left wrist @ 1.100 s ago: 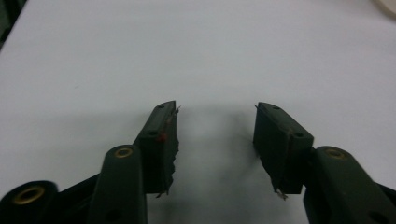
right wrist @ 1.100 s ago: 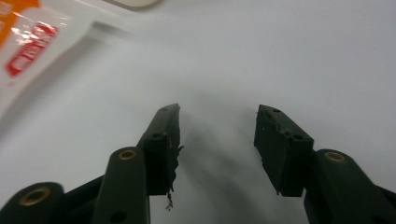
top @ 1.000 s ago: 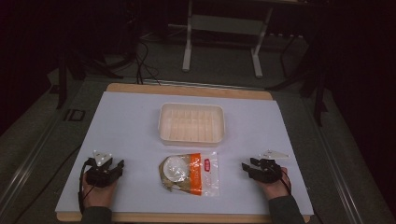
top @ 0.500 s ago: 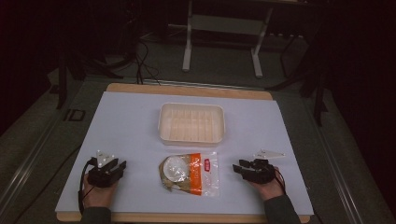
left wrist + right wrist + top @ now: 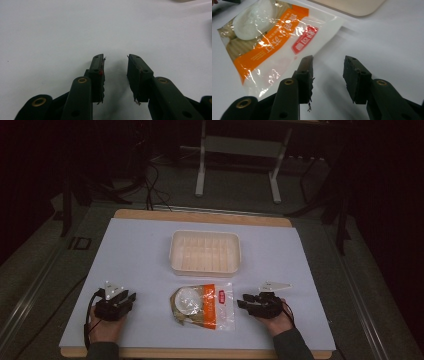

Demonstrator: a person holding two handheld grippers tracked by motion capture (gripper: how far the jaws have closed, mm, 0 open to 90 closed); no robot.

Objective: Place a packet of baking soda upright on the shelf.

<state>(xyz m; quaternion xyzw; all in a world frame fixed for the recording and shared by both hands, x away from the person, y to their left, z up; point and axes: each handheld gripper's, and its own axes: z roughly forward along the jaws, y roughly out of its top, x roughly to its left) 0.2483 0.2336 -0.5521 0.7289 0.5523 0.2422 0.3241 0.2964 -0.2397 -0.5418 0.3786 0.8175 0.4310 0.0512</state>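
A clear food bag [image 5: 202, 305] with an orange band and a round white piece inside lies flat near the table's front edge. In the right gripper view the bag [image 5: 269, 42] lies just left of my left jaw. My right gripper [image 5: 241, 301] sits low on the table right of the bag, pointing at it. The right gripper [image 5: 328, 61] is open; its jaws have just been closing and have nothing between them. My left gripper [image 5: 131, 296] rests at the front left. The left gripper [image 5: 115, 60] has just narrowed, with a gap and bare table between its jaws.
A cream plastic tray [image 5: 172, 252] with a ribbed bottom stands behind the bag at mid-table; its corner [image 5: 352, 6] shows at the top of the right gripper view. A white sheet [image 5: 300, 265] covers the wooden tabletop. Metal stand legs [image 5: 200, 185] rise beyond the far edge.
My right gripper has slid left towards the bag's right edge. The left hand has stayed where it was, and the bag has not moved.
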